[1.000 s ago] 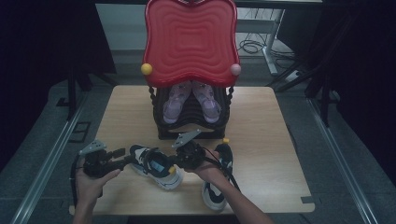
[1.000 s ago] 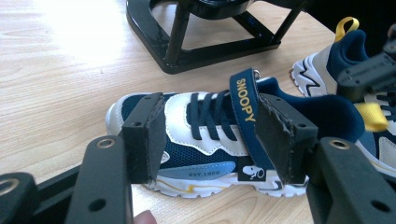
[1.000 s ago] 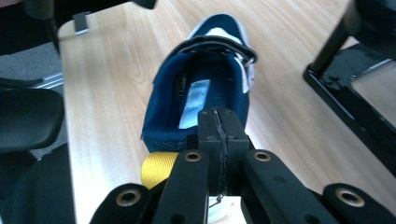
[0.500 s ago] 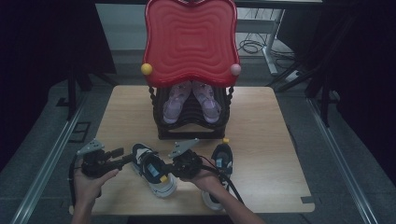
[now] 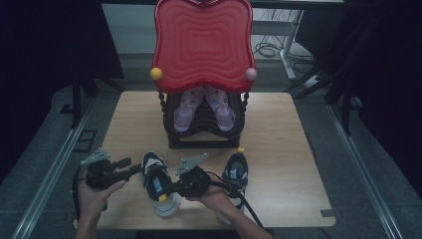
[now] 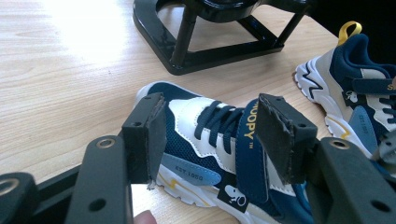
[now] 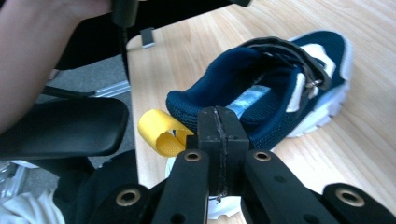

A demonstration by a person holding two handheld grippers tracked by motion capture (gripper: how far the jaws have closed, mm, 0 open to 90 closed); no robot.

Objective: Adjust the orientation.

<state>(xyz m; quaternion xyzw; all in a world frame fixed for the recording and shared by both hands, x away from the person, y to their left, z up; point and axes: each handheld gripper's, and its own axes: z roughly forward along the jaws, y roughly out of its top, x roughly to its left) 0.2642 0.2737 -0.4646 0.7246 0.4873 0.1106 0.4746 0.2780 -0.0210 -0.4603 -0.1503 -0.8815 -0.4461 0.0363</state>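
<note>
The strap of the near sneaker (image 6: 219,158) reads "SNOOPY" in yellow letters running down the navy band, with the first letter hidden behind a lace. A pale blue tab on its side reads something like "EST. 1950", and a small white cartoon dog sits on a dark patch below the strap. The shoe is navy mesh with white panels, dark laces, a white sole with yellow zigzag trim and a yellow heel loop (image 7: 161,131).

It lies on the wooden table (image 5: 278,129) near the front edge, its toe pointing toward the black shoe rack (image 5: 204,134). Its mate, the second sneaker (image 5: 235,174), lies just to its right and carries the same colours; yellow letters on its strap start with "S", the rest out of sight.

The left gripper (image 6: 210,135) is spread wide, its pads on either side of the near sneaker's laces and strap without closing on anything I can see. The right gripper (image 7: 218,126) is pressed tight together at the heel of that shoe, and the yellow loop curls out right beside the closed tips, so it looks to be pinching the loop's base.

On the rack sit two lilac sandals (image 5: 201,107), under a big red wavy panel (image 5: 203,45).
</note>
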